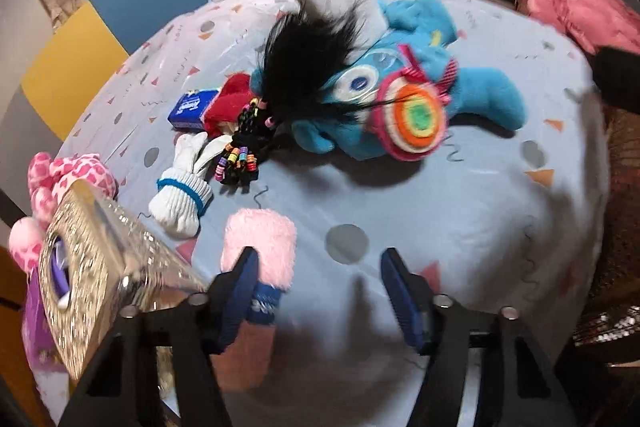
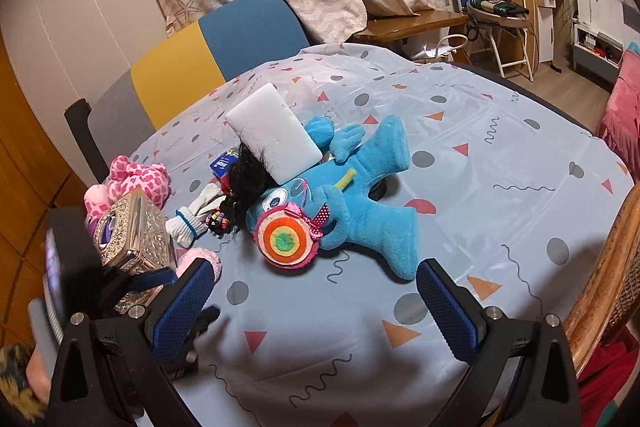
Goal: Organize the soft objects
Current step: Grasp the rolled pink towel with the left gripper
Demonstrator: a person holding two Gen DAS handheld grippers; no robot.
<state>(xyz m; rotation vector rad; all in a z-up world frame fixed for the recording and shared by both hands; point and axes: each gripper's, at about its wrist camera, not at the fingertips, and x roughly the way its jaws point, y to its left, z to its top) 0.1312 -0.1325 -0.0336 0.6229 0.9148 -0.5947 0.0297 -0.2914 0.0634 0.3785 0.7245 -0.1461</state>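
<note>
Soft toys and socks lie heaped on the patterned tablecloth (image 2: 500, 155): a blue plush doll (image 2: 360, 203) at the middle, a white sponge block (image 2: 276, 131) propped on its black hair. White rolled socks (image 1: 180, 203) and a pink fuzzy sock (image 1: 260, 243) lie toward the left edge beside a glittery tissue box (image 1: 84, 267). Left gripper (image 1: 316, 291) and right gripper (image 2: 316, 311) hover with fingers apart, gripping nothing.

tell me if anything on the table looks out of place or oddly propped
The white foam block stands out: it leans tilted on the blue plush doll, over its black hair, rather than lying flat on the tablecloth.
</note>
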